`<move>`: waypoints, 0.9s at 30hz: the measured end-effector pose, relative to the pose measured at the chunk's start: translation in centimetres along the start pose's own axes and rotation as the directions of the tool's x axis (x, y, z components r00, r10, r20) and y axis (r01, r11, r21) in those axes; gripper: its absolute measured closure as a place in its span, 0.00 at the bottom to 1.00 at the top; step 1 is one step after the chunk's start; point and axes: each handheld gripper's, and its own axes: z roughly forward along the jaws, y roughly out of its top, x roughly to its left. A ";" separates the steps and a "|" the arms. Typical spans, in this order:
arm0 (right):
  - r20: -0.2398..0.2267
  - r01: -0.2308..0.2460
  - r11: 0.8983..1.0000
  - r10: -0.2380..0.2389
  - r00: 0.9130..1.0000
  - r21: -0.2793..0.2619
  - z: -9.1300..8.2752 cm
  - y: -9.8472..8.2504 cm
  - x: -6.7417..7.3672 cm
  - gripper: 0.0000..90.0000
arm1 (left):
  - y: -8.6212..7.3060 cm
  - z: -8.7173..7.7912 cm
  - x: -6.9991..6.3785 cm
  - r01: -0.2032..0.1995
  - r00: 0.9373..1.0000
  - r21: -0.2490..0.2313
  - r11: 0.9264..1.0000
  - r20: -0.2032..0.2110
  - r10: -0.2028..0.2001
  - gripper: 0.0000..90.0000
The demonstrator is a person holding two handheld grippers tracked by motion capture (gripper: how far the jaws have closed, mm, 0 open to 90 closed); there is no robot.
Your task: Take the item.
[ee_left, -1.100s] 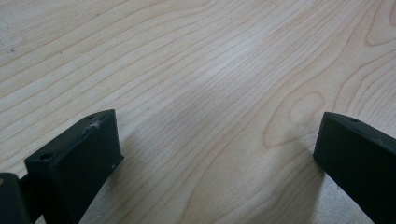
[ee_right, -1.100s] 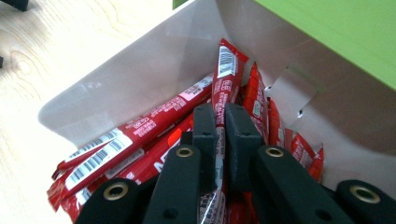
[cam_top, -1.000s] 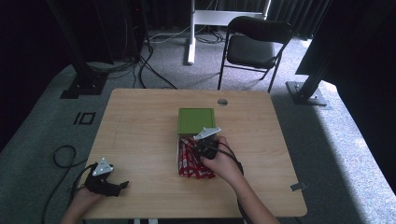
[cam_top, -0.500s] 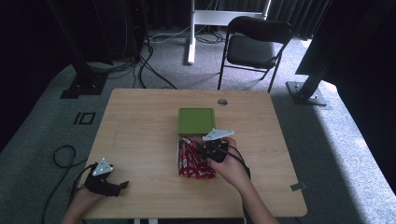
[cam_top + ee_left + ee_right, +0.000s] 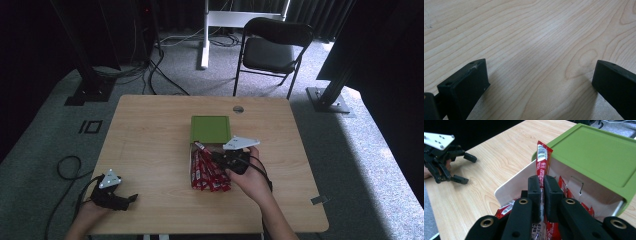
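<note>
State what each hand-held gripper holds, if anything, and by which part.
The right hand-held gripper pinches one red stick packet around its middle. The left hand-held gripper holds nothing; its jaws stand open.

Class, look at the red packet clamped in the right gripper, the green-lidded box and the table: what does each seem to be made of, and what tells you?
Red packet: likely glossy plastic film, shiny with a crimped top edge and printed barcode.
Green-lidded box: probably matte card or thin plastic; white walls look thin, with a cut tab slot.
Table: light wood or wood-look laminate; visible grain lines and knots, satin sheen.

Right gripper (image 5: 542, 191) clamped, left gripper (image 5: 539, 82) agape
</note>
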 end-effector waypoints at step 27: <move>0.308 -0.158 0.926 0.270 0.912 -0.343 -3.1 -0.2 -6.1 0.93 | 0.0 0.0 0.0 -0.002 1.000 0.000 1.000 -0.001 0.002 0.02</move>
